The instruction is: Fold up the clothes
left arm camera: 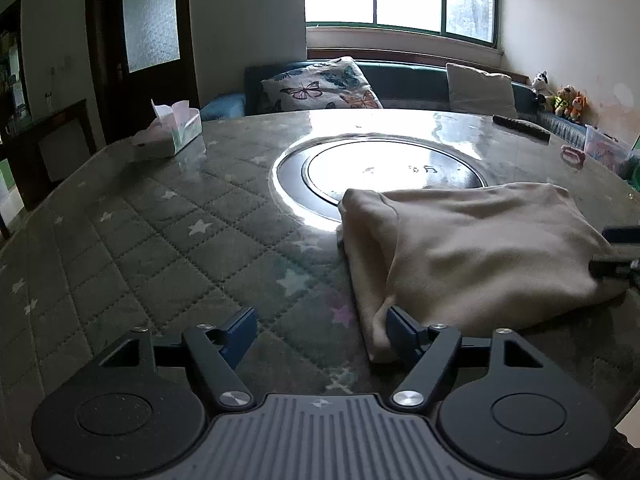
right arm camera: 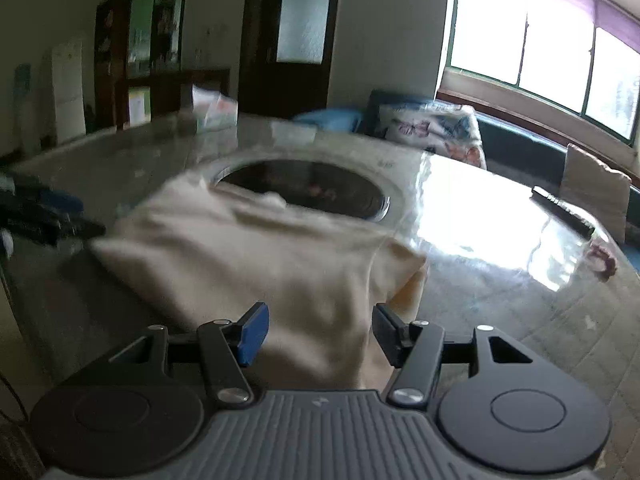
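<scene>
A folded cream garment (left arm camera: 472,248) lies on the quilted table cover (left arm camera: 160,248), partly over the round inset (left arm camera: 380,172). My left gripper (left arm camera: 322,336) is open at the garment's near left corner, and its right fingertip (left arm camera: 402,332) rests against the fabric edge. At the right edge of this view, the right gripper (left arm camera: 616,252) shows at the garment's far side. In the right wrist view, the right gripper (right arm camera: 320,334) is open with the garment's (right arm camera: 248,256) near edge between its wide-apart fingers. The left gripper (right arm camera: 44,216) appears blurred at the left.
A tissue box (left arm camera: 172,132) stands at the back left of the table. A dark remote (left arm camera: 520,126) and a pink item (left arm camera: 572,156) lie at the back right. Behind the table are a sofa with a butterfly cushion (left arm camera: 320,88) and a window.
</scene>
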`<state>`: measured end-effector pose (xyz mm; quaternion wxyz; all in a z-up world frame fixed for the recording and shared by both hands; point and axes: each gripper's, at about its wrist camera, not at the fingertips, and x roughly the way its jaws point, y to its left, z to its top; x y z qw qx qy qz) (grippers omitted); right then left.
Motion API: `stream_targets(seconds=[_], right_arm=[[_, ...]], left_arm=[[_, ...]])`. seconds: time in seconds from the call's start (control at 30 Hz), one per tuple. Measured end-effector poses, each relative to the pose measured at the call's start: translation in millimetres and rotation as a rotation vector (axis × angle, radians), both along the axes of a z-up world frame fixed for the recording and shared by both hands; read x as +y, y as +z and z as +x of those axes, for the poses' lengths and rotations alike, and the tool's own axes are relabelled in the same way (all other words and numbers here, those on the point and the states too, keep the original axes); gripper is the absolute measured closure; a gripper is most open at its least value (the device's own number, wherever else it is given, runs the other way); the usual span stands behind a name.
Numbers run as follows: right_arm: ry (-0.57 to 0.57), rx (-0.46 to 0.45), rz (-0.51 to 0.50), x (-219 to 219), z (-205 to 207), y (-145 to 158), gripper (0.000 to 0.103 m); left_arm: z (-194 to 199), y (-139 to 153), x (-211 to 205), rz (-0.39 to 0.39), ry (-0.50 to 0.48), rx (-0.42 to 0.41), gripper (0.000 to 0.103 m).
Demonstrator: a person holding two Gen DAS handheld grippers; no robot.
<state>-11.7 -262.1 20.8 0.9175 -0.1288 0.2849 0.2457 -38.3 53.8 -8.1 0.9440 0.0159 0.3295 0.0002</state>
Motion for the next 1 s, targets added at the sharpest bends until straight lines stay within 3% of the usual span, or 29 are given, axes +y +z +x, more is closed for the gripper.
stream_targets(seconds=[0.17, 0.3, 0.57, 0.73, 0.9, 1.0], right_arm=[[0.003, 0.005, -0.04, -2, -3, -2, 0.039], [0.046, -0.039, -0.041, 8, -4, 9, 0.035], [0.179, -0.075, -0.058, 50, 1, 11, 0.033], [0.234, -0.06, -0.086, 67, 3, 0, 0.026], [0.259, -0.052, -0.112, 68, 0, -7, 0.025], [0.265, -0.071, -0.11, 66, 0, 1, 0.025]], left_arm=[[6, 6, -15, 0.009, -0.046, -0.02, 0.011], [11, 10, -27, 0.017, -0.083, -0.036, 0.005], [21, 18, -52, 0.033, -0.156, -0.066, 0.001], [27, 8, -58, 0.048, -0.18, -0.035, 0.0], [28, -2, -55, 0.055, -0.184, 0.001, 0.0], [28, 4, -51, 0.05, -0.176, -0.021, 0.0]])
